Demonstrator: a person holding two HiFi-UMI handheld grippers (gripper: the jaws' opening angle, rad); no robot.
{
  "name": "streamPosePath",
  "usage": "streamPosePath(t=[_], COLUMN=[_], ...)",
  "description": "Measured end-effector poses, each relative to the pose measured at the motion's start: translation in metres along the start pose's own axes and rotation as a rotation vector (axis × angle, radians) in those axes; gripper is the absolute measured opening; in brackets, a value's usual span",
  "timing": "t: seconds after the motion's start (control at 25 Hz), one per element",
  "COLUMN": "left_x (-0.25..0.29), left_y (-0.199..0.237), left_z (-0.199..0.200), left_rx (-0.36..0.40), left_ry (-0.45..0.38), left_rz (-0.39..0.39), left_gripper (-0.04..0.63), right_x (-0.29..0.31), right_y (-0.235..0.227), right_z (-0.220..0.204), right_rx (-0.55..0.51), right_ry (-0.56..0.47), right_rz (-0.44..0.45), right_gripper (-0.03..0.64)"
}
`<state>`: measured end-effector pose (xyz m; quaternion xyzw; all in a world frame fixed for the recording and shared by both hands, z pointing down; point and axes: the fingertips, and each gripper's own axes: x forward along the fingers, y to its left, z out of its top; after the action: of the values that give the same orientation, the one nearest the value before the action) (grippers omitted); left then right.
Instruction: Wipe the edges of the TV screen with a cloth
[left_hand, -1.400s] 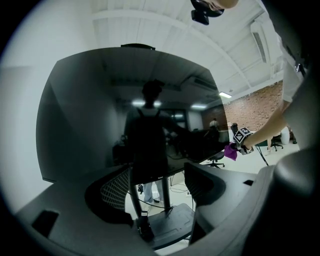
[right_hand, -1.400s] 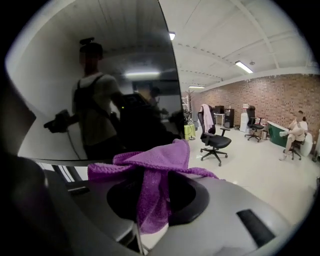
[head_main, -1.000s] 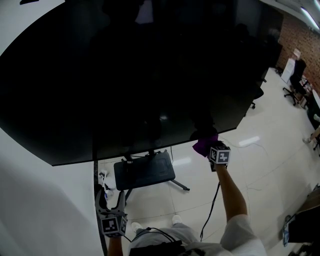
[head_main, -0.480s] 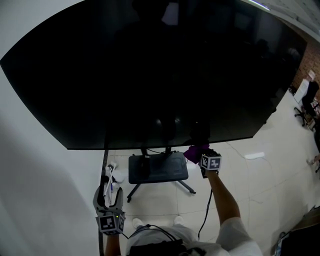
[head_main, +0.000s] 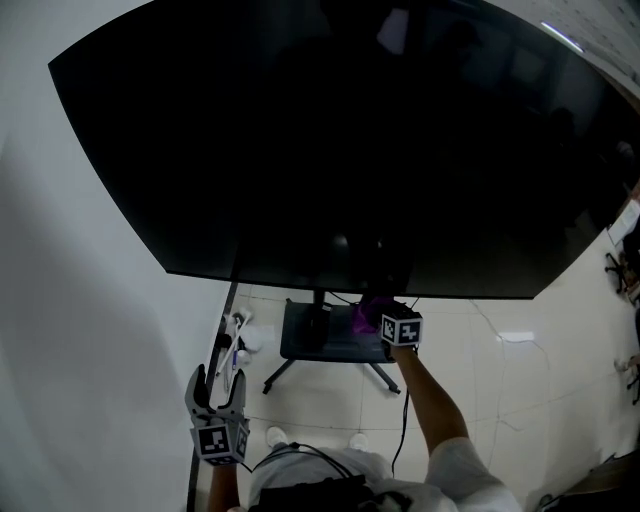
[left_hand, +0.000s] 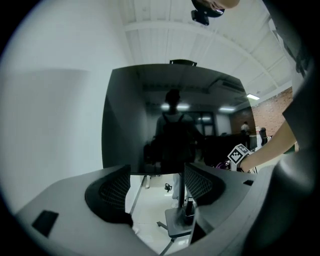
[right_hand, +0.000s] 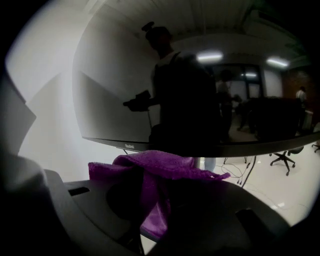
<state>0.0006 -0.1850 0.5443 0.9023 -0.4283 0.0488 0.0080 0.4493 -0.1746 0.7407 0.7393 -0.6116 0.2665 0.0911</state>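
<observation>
A large black TV screen (head_main: 350, 140) on a floor stand fills the head view, and its bottom edge (head_main: 400, 290) runs across the middle. My right gripper (head_main: 378, 312) is shut on a purple cloth (head_main: 364, 316) and holds it against that bottom edge near the stand's post. In the right gripper view the purple cloth (right_hand: 155, 172) bunches between the jaws just under the screen's lower bezel (right_hand: 210, 150). Low at the left, away from the screen, my left gripper (head_main: 218, 392) hangs open with nothing in it. The left gripper (left_hand: 157, 182) looks toward the TV screen (left_hand: 175, 120).
The stand's dark base tray (head_main: 325, 335) and legs sit on the pale tiled floor below the screen. A white wall (head_main: 70, 300) rises at the left. Cables (head_main: 400, 420) trail on the floor by the person's feet. Office chairs (head_main: 620, 270) stand far right.
The right gripper with the cloth has slid left along the bottom edge of the screen, toward the stand's post. The head view has shifted too. The left gripper stays low and open.
</observation>
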Motion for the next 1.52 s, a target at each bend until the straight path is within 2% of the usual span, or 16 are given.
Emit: streamPosePath(t=[0.12, 0.32, 0.48, 0.6, 0.8, 1.04, 1.24, 1.52], left_x=[-0.007, -0.017, -0.032, -0.043, -0.054, -0.06, -0.061, -0.079], left_y=[0.031, 0.067, 0.1, 0.119, 0.17, 0.202, 0.243, 0.271], left_z=[-0.011, -0.008, -0.018, -0.01, -0.039, -0.039, -0.055, -0.057], left_rx=[0.027, -0.027, 0.004, -0.038, -0.009, -0.018, -0.047, -0.046], left_ry=[-0.016, 0.002, 0.002, 0.01, 0.036, 0.022, 0.012, 0.03], left_rz=[0.03, 0.077, 0.106, 0.139, 0.171, 0.197, 0.23, 0.292], left_gripper=[0.321, 0.321, 0.321, 0.321, 0.321, 0.321, 0.321, 0.321], right_x=[0.018, 0.053, 0.075, 0.092, 0.138, 0.18, 0.232, 0.266], right_y=[0.036, 0.11, 0.162, 0.194, 0.257, 0.34, 0.418, 0.494], right_z=[0.002, 0.009, 0.017, 0.024, 0.022, 0.025, 0.019, 0.026], right_rx=[-0.004, -0.07, -0.104, -0.113, -0.137, -0.19, -0.249, -0.282], right_ry=[0.002, 0.011, 0.018, 0.025, 0.04, 0.054, 0.073, 0.08], right_rz=[0.04, 0.117, 0.163, 0.177, 0.213, 0.288, 0.353, 0.427], right_gripper=[0.093, 0.094, 0.094, 0.094, 0.094, 0.094, 0.094, 0.094])
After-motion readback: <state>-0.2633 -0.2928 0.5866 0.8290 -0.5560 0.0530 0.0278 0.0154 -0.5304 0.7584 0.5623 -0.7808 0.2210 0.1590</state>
